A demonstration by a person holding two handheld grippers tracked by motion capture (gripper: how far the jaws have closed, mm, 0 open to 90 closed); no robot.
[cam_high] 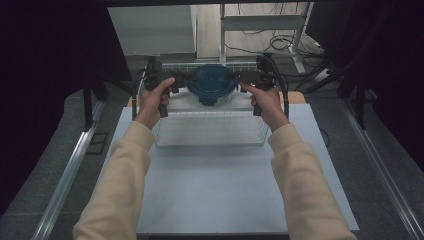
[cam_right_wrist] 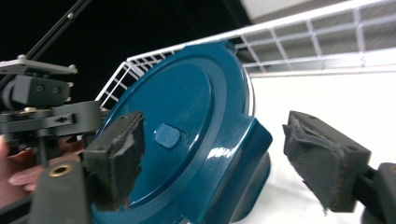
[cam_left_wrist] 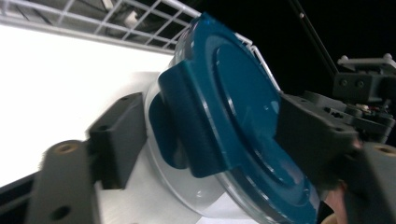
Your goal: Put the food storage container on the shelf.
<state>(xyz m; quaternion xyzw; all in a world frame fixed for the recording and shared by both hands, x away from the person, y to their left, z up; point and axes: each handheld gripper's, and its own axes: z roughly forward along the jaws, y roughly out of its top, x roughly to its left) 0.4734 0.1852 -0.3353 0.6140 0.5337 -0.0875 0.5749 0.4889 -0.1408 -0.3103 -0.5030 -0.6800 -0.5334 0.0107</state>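
Note:
A round clear container with a teal lid (cam_high: pixel 211 82) sits at the far end of a white wire basket (cam_high: pixel 210 131). My left gripper (cam_high: pixel 184 79) stands at the lid's left side, my right gripper (cam_high: pixel 239 77) at its right side. In the left gripper view the left gripper (cam_left_wrist: pixel 210 135) is open, and the lid's teal side clip (cam_left_wrist: pixel 187 126) lies between the jaws with a gap to the left pad. In the right gripper view the right gripper (cam_right_wrist: pixel 219 144) is open around the opposite clip (cam_right_wrist: pixel 243 154), with the right pad (cam_right_wrist: pixel 322 158) clear of it.
The basket stands on a pale table (cam_high: pixel 220 190), its near half holding nothing. Dark curtains flank both sides. A metal frame (cam_high: pixel 260 22) and cables lie on the floor beyond the table's far edge.

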